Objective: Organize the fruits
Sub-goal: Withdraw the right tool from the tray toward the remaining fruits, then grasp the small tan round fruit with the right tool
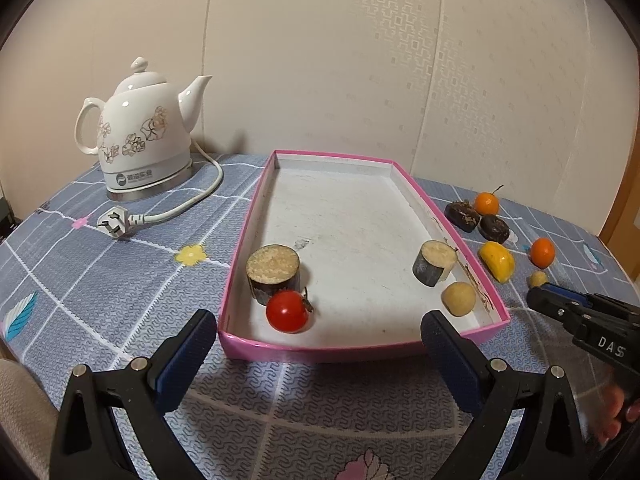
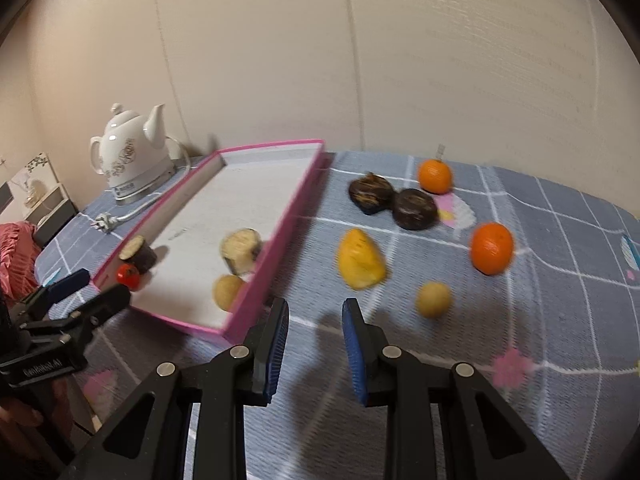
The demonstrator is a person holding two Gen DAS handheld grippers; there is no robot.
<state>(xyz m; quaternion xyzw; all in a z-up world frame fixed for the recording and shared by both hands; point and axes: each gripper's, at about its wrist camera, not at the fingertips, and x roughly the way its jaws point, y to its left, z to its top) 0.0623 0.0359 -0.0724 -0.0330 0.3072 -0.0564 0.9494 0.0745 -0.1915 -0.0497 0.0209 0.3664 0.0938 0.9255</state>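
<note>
Here, a shallow pink-rimmed tray is seen lying on a grey patterned tablecloth, and everything else is placed in relation to it. Inside the tray, toward its near left corner, a red cherry tomato is found touching a dark-skinned cut cylinder just behind it. Toward the tray's near right side, a second cut cylinder is seen tilted by the right wall, with a pale yellow ball just in front of it. Outside the tray, to its right, the remaining pieces are scattered on the cloth: two dark brown lumps touching each other, an orange citrus fruit behind them, a second orange fruit nearer the camera, a yellow wedge close to the tray's right wall, and a small yellow ball near the wedge. Left of the tray and behind it, a white floral kettle is stood, its cord and plug laid on the cloth. The left gripper is held wide open before the tray's near wall, nothing between its fingers. The right gripper is held off the tray's near right corner, its jaws drawn nearly together and empty
</note>
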